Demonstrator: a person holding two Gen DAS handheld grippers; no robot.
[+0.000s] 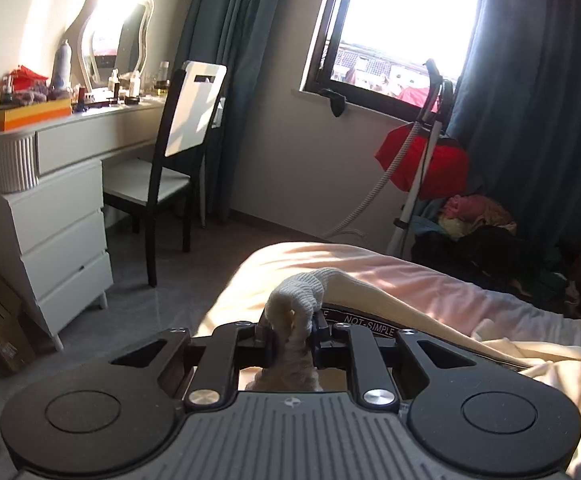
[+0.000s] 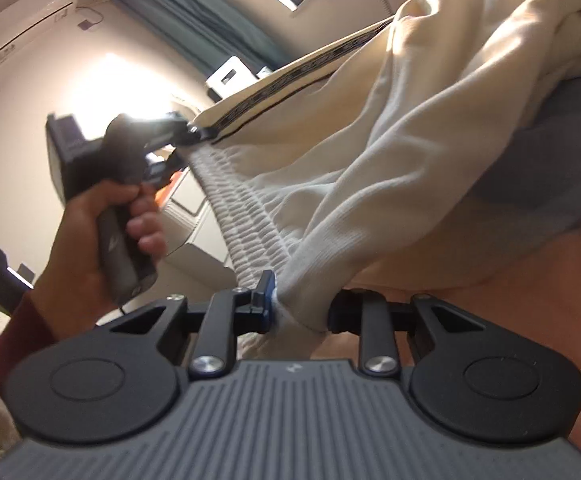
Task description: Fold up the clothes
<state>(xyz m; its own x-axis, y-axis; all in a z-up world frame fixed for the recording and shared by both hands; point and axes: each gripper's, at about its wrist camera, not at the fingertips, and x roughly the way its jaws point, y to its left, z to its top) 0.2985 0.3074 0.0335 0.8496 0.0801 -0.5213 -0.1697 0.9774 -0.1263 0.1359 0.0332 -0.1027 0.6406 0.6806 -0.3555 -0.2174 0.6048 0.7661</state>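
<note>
A pair of cream trousers (image 1: 374, 292) with a black lettered side stripe (image 1: 366, 322) trails over a pink-sheeted bed (image 1: 330, 256). In the left wrist view my left gripper (image 1: 292, 330) is shut on a bunched end of the ribbed waistband (image 1: 302, 284). In the right wrist view my right gripper (image 2: 300, 312) is shut on the other end of that waistband (image 2: 242, 208), which stretches up to the left gripper (image 2: 194, 132), held by a hand (image 2: 90, 240). The trousers (image 2: 390, 140) hang lifted between the two grippers, with the legs running off to the upper right.
A white dresser (image 1: 50, 216) with clutter on top and a black-and-white chair (image 1: 170, 168) stand left of the bed. Under the window (image 1: 402, 28) are a garment steamer (image 1: 418, 160) and a pile of clothes (image 1: 478, 216). An air conditioner (image 2: 22, 20) hangs on the wall.
</note>
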